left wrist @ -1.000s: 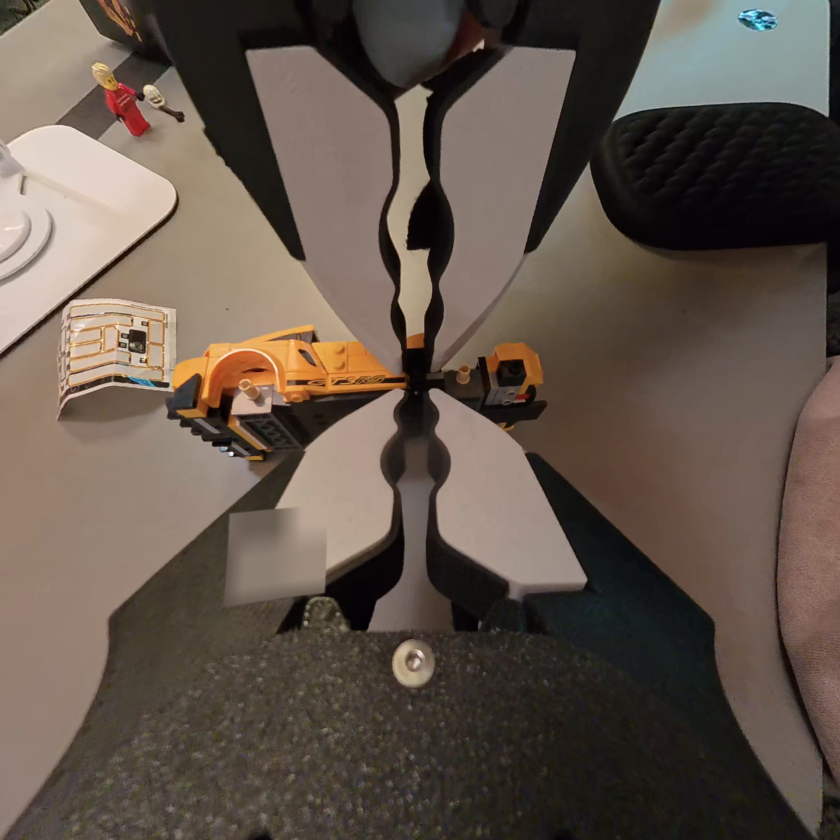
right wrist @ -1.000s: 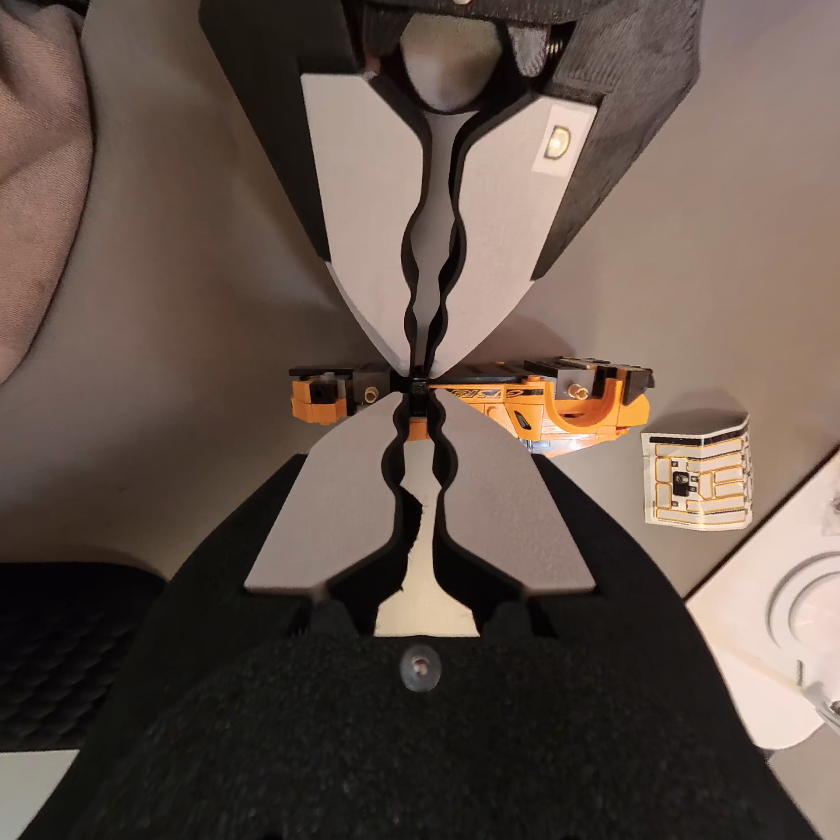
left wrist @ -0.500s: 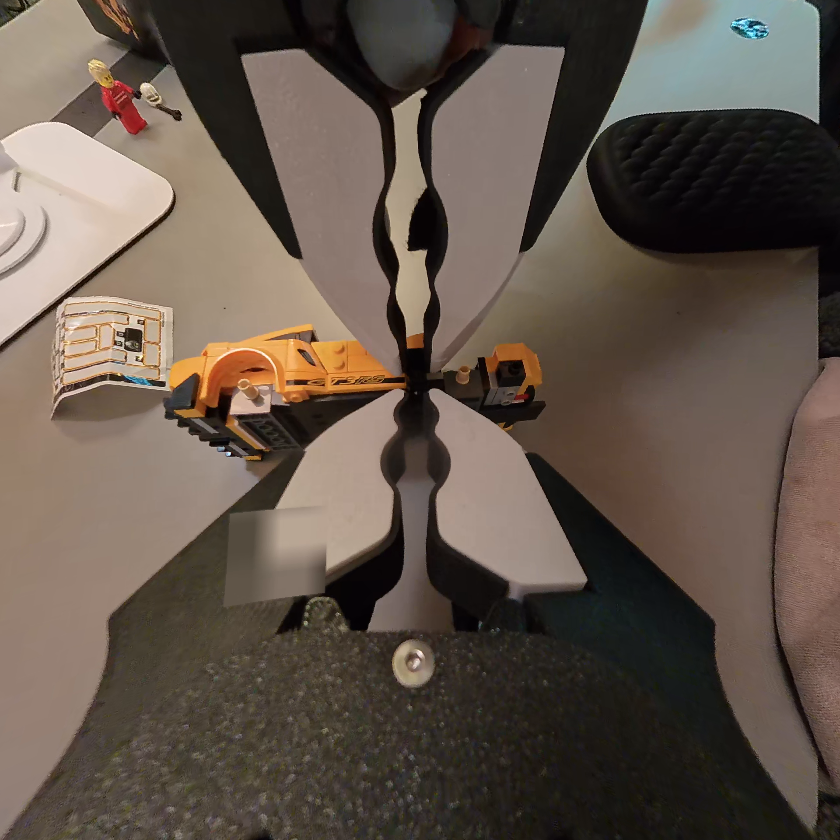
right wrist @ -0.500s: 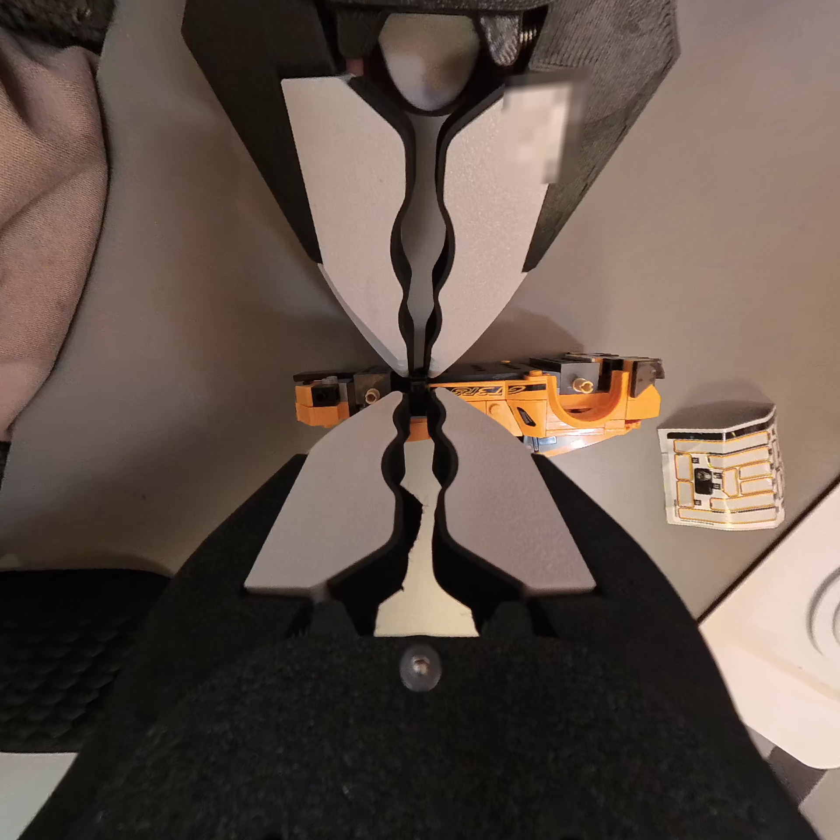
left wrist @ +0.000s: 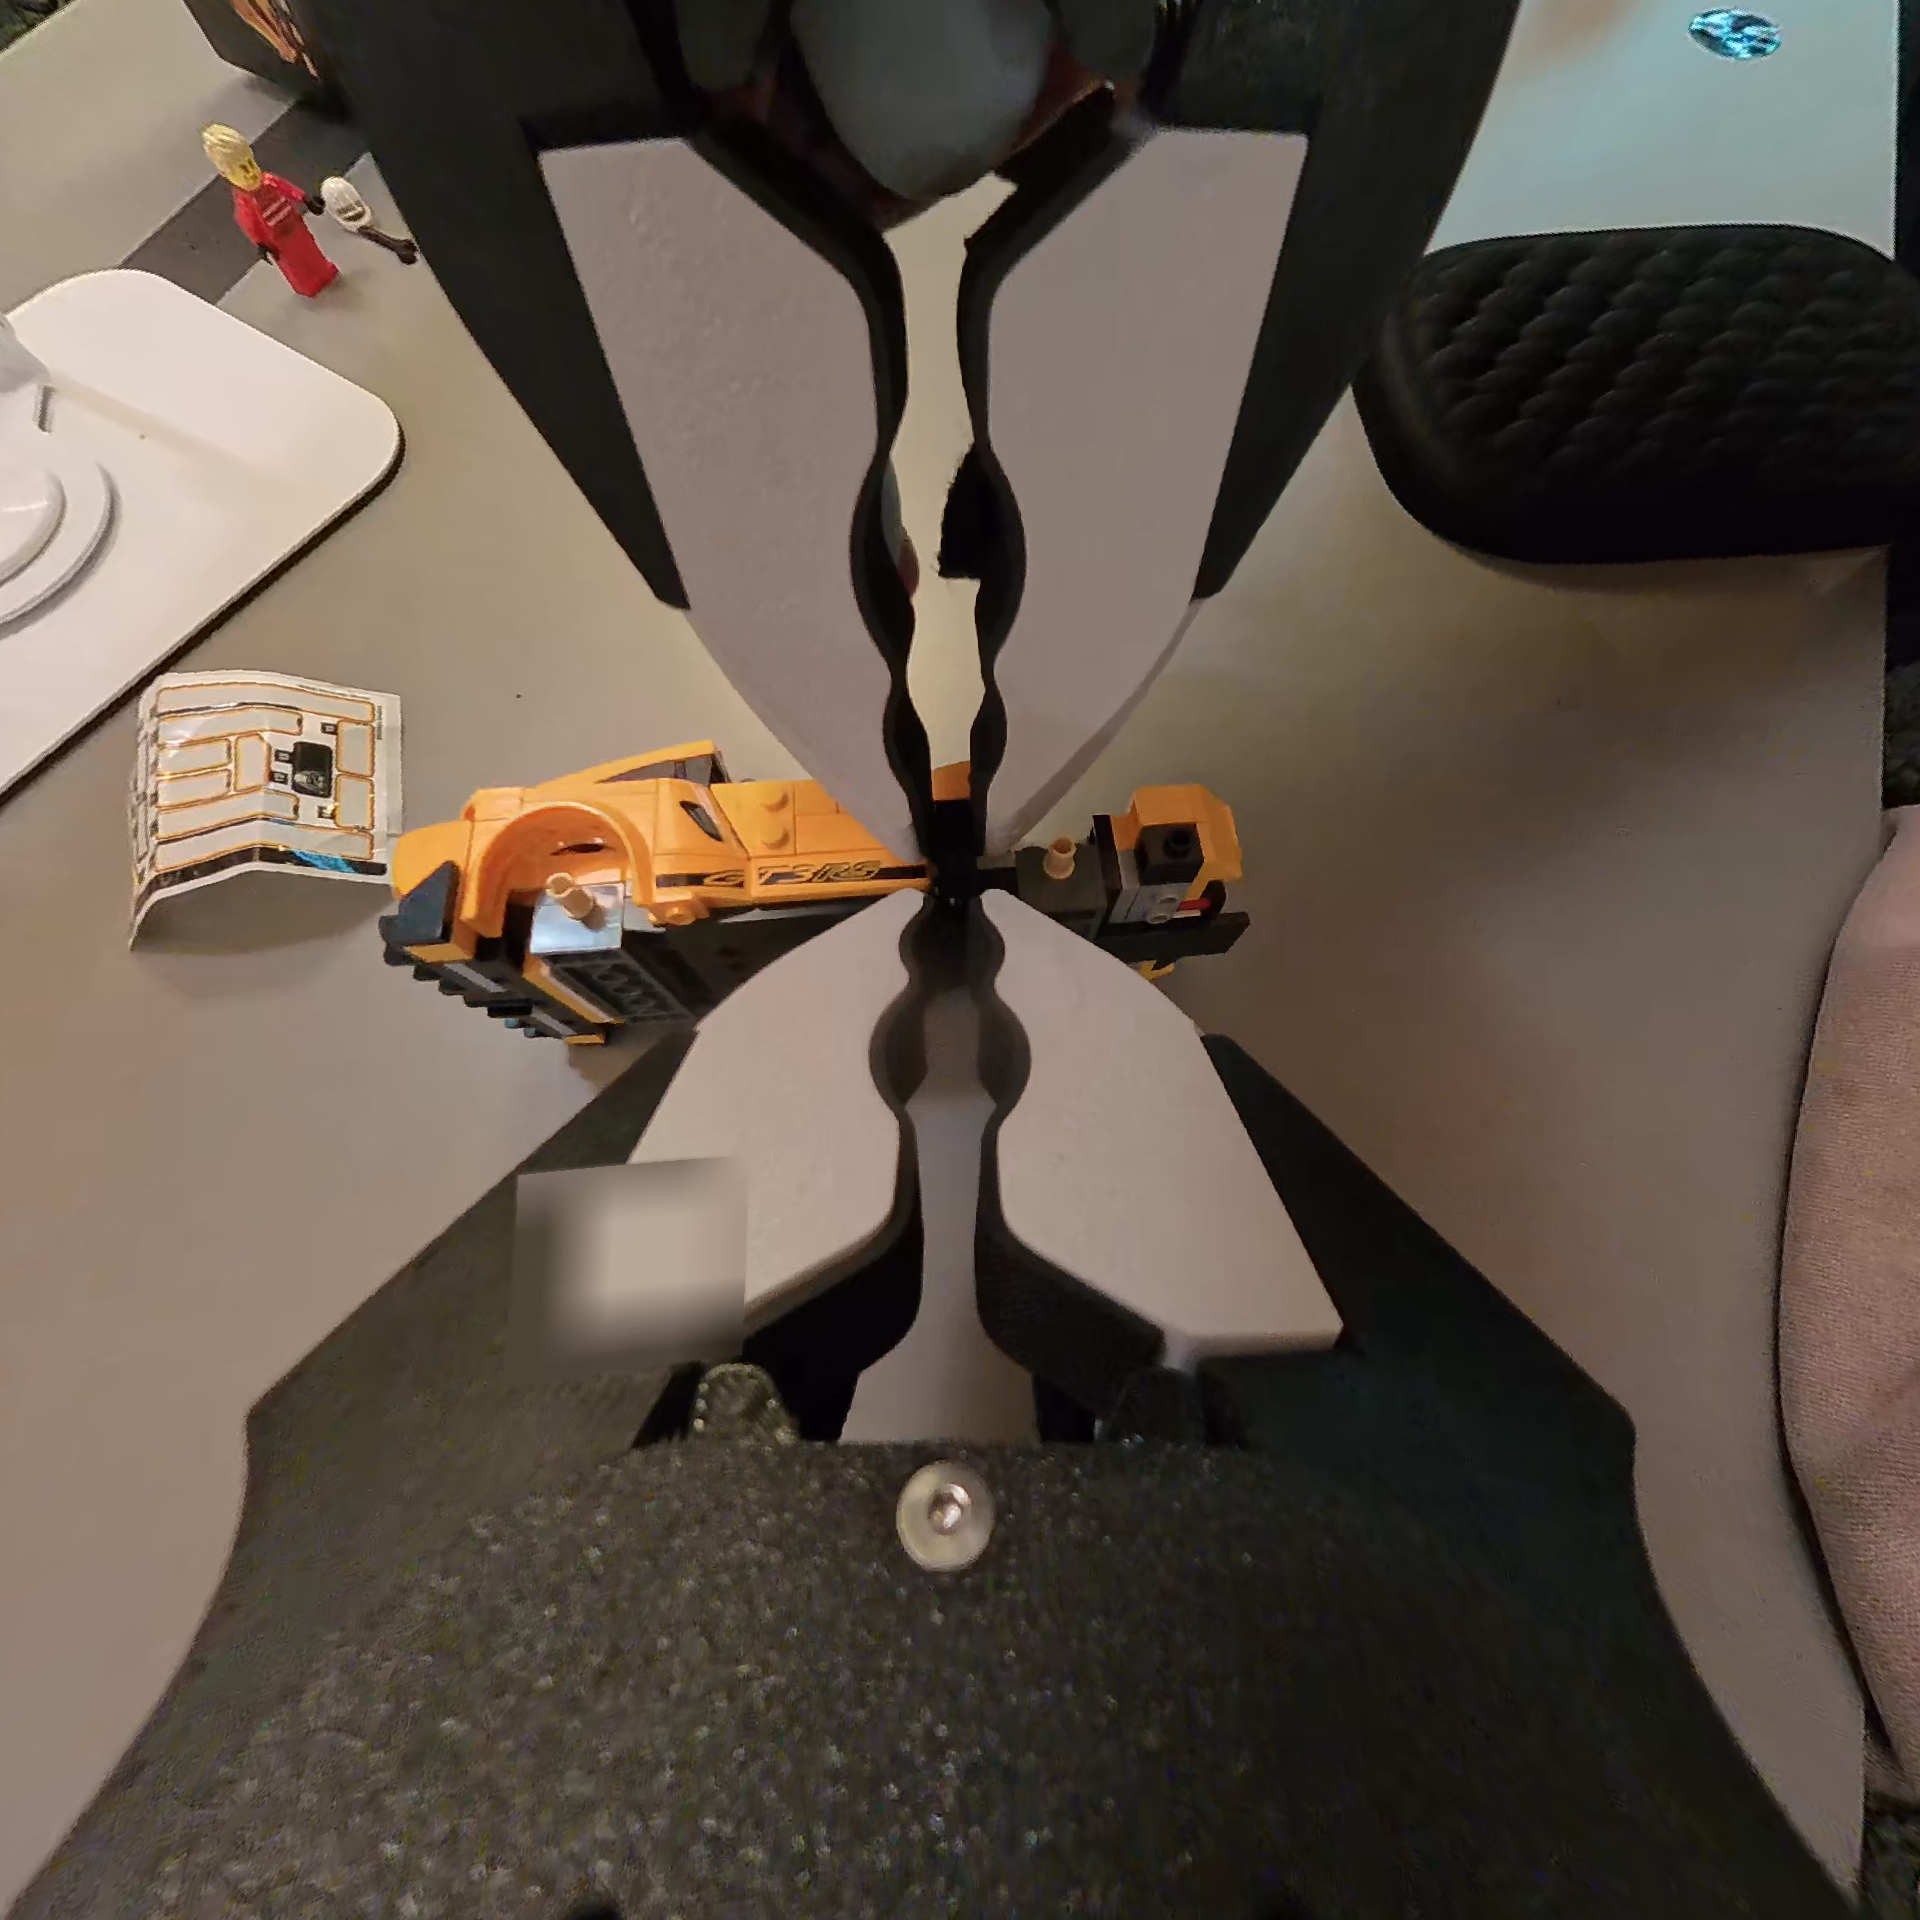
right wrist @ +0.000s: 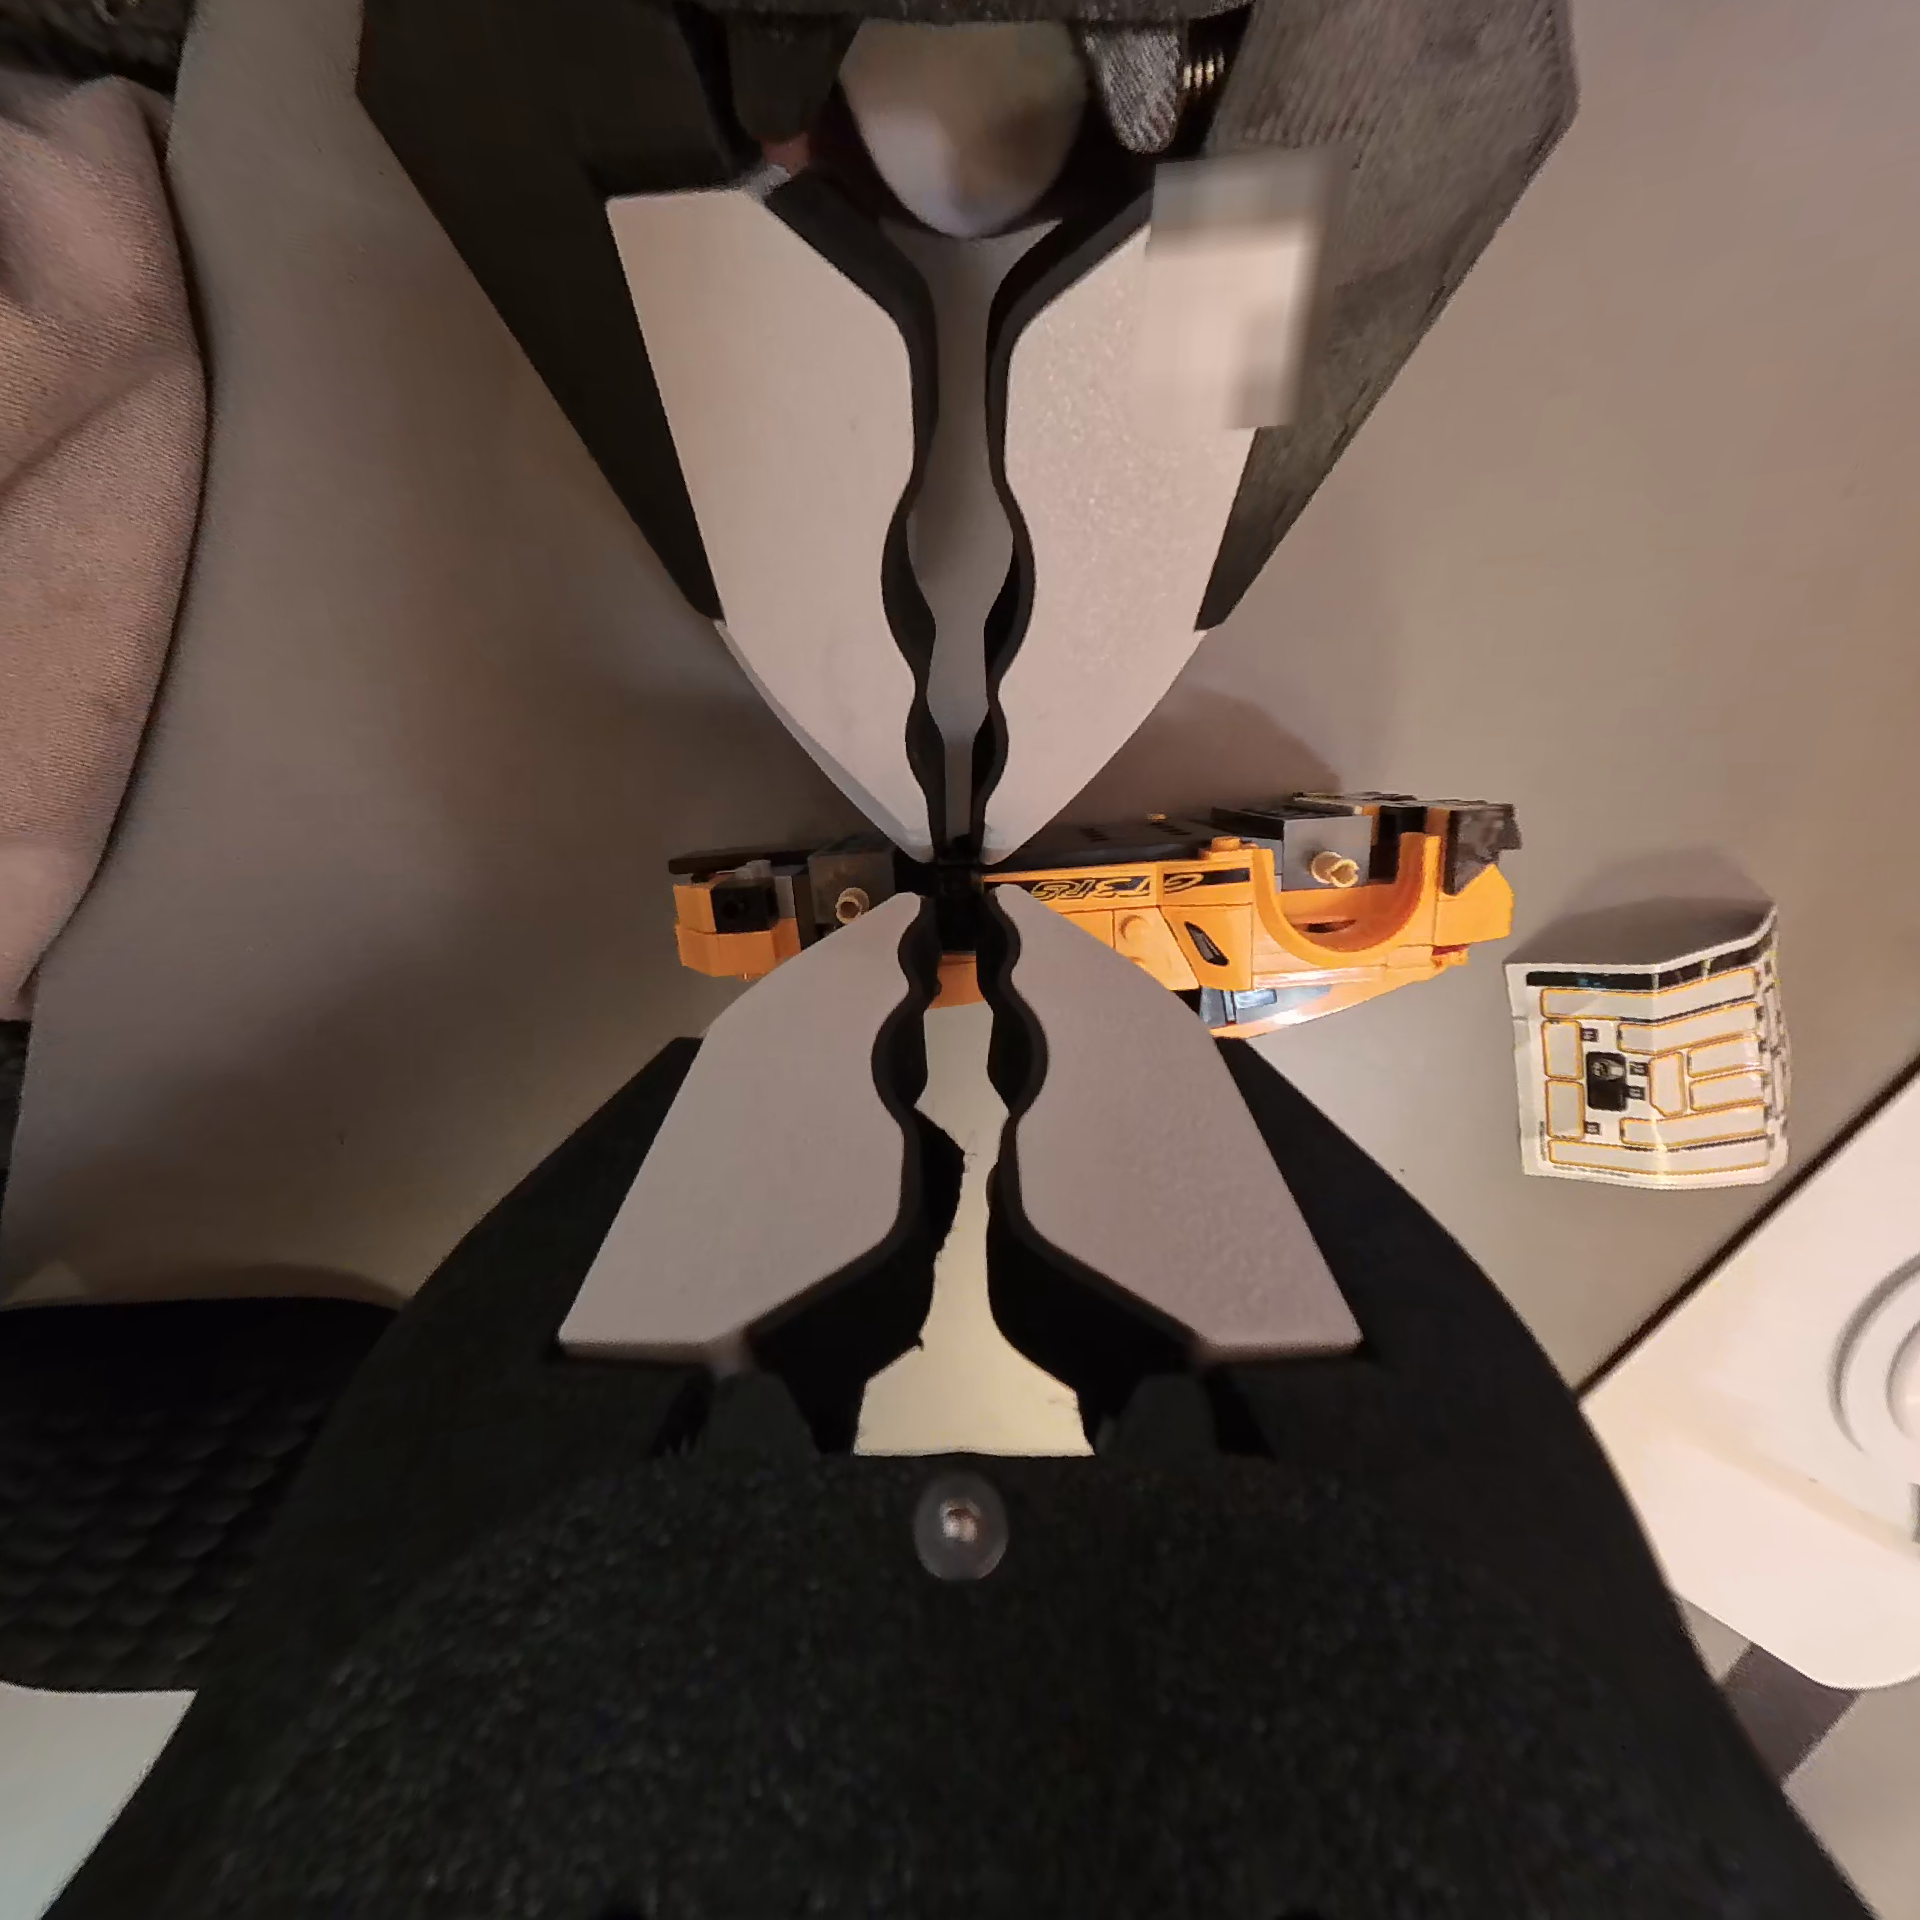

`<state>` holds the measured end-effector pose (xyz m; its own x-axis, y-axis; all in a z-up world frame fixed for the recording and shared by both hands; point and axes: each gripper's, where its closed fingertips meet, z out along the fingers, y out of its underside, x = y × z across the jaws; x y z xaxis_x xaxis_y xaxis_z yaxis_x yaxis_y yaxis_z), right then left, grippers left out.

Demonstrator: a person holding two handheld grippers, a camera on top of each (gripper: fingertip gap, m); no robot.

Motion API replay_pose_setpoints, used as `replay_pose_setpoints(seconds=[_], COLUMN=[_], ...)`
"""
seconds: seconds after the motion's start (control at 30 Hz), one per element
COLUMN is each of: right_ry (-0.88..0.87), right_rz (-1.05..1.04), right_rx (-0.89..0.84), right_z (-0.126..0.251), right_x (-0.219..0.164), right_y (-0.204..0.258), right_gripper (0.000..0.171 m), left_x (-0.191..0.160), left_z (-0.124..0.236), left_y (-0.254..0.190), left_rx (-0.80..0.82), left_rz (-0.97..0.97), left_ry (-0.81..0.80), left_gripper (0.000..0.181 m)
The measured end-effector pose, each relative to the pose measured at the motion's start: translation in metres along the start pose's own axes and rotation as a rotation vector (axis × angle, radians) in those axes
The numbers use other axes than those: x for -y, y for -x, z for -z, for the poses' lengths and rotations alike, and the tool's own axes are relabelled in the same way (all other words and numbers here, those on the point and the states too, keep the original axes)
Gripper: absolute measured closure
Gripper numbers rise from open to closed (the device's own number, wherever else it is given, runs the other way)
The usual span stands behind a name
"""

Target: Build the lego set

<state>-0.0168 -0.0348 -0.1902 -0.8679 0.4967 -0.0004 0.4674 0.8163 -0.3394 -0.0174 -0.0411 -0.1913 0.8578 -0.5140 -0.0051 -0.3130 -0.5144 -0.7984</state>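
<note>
An orange and black lego car (left wrist: 727, 852) is held on its side between the two grippers, just above the grey table (left wrist: 1455, 935). Tan axle pins stand bare in its wheel arches. My left gripper (left wrist: 951, 902) comes from the bottom of the left wrist view and is shut on a black part at the car's middle. My right gripper (left wrist: 951, 831) comes from the top and is shut on the same spot, tip to tip. In the right wrist view the car (right wrist: 1195, 914) sits between my right gripper (right wrist: 951, 902) and the left gripper (right wrist: 951, 836).
A sticker sheet (left wrist: 260, 790) lies left of the car, also in the right wrist view (right wrist: 1652, 1060). A white tray (left wrist: 187, 436) sits beyond it. A red minifigure (left wrist: 275, 223) stands far left. A black padded rest (left wrist: 1662, 384) and pinkish cloth (left wrist: 1860, 1247) lie to the right. The tips of both grippers are at nearly the same place. The red minifigure (left wrist: 275, 223) is about 35 cm from both grippers' fingertips.
Both grippers keep their hold on the car. The pair has shifted slightly, so the sticker sheet and tray slid right in the right wrist view, where the car now tilts a little.
</note>
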Motion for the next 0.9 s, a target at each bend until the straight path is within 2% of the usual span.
replay_pose_setpoints(seconds=[0.2, 0.27, 0.4, 0.5, 0.63, 0.73, 0.9], right_ry=[-0.026, -0.054, -0.185, -0.284, -0.413, -0.533, -0.636], right_rz=[0.030, 0.008, -0.070, -0.166, -0.349, -0.460, -0.528], right_rx=[-0.050, -0.060, -0.122, -0.197, -0.217, -0.199, -0.184], right_z=[0.001, 0.004, 0.022, 0.032, 0.015, 0.003, -0.001], right_x=[0.002, 0.003, 0.004, -0.008, -0.026, -0.023, -0.014], right_y=[-0.001, -0.002, -0.005, -0.004, 0.007, 0.012, 0.009], right_gripper=[0.164, 0.154, 0.146, 0.143, 0.143, 0.143, 0.143], left_x=[0.000, 0.000, 0.000, 0.000, 0.000, -0.001, -0.001], left_z=[0.000, 0.000, 0.001, 0.001, 0.003, 0.003, 0.004], left_y=[0.000, 0.000, 0.000, 0.000, 0.001, 0.001, 0.002], left_rx=[-0.004, -0.005, -0.009, -0.012, -0.011, -0.010, -0.003], left_rz=[0.005, 0.007, 0.009, 0.010, 0.013, 0.011, 0.014], left_ry=[-0.004, -0.006, -0.008, -0.009, -0.013, -0.007, -0.007], left_gripper=[0.177, 0.177, 0.177, 0.177, 0.175, 0.175, 0.175])
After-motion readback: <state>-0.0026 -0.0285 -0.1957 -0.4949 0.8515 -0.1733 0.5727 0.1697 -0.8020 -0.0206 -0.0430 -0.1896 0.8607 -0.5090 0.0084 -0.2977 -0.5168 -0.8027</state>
